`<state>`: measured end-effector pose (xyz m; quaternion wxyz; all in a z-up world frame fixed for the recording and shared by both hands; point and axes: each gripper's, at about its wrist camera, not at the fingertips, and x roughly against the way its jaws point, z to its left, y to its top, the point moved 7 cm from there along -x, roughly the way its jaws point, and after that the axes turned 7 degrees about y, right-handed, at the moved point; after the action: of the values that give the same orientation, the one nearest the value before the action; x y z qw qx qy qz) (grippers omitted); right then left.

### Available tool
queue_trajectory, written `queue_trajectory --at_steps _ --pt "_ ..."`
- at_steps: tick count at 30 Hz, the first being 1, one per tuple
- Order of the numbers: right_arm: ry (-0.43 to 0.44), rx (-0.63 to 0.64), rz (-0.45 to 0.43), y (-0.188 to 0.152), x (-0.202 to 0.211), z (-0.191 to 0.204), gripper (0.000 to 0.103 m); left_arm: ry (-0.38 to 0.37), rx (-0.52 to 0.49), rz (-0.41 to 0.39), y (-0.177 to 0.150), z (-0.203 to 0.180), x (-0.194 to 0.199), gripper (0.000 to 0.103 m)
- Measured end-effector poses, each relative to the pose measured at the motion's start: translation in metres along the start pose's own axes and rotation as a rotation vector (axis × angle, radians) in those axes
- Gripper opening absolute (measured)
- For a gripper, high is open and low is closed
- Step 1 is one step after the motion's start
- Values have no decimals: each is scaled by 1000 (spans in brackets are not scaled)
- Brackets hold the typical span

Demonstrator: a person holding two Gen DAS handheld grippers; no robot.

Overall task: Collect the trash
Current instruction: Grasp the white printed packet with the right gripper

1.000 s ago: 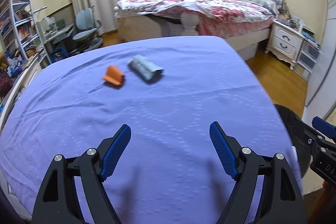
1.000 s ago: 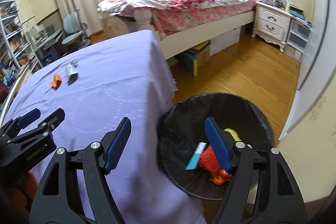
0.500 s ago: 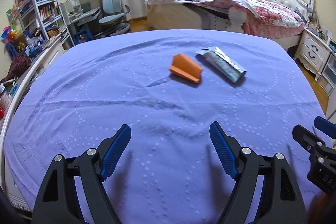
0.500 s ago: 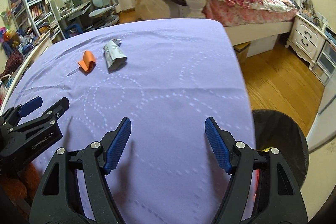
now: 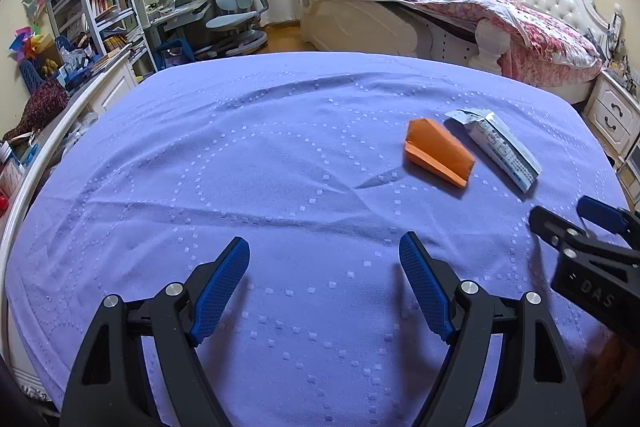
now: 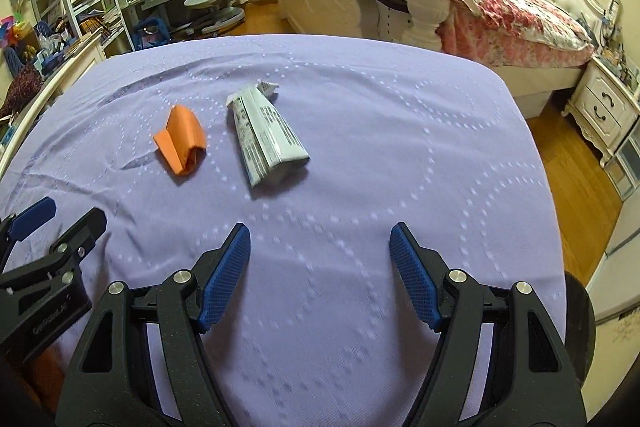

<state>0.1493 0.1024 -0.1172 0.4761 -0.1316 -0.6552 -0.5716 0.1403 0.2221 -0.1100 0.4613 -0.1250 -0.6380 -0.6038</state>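
Observation:
Two bits of trash lie side by side on the purple tablecloth point(image 5: 260, 187): a folded orange paper point(image 5: 438, 151) point(image 6: 182, 139) and a crumpled white printed wrapper point(image 5: 498, 146) point(image 6: 266, 137). My left gripper point(image 5: 324, 251) hovers open over bare cloth, nearer than and left of the orange paper. My right gripper point(image 6: 320, 241) is also open and empty, just short of the wrapper. Each gripper shows at the edge of the other's view, the right gripper point(image 5: 576, 223) at right and the left gripper point(image 6: 60, 215) at left.
A black bin point(image 6: 580, 311) peeks out past the table's right edge, above wooden floor. Behind the table stand a bed point(image 5: 460, 7) with a floral quilt, a white nightstand point(image 6: 604, 107), a desk chair point(image 5: 236, 15) and cluttered shelves point(image 5: 88, 7) at left.
Both grippers swung left from the bin side back over the table. The bin has slid nearly out of the right wrist view, and the two trash pieces now look closer.

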Motion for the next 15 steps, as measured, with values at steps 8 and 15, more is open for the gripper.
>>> queue_trajectory --at_steps 8,15 --pt "-5 43 9 24 -23 11 70 -3 8 1 6 8 -8 77" --pt "-5 55 1 41 -34 17 51 -7 18 19 9 11 -15 77"
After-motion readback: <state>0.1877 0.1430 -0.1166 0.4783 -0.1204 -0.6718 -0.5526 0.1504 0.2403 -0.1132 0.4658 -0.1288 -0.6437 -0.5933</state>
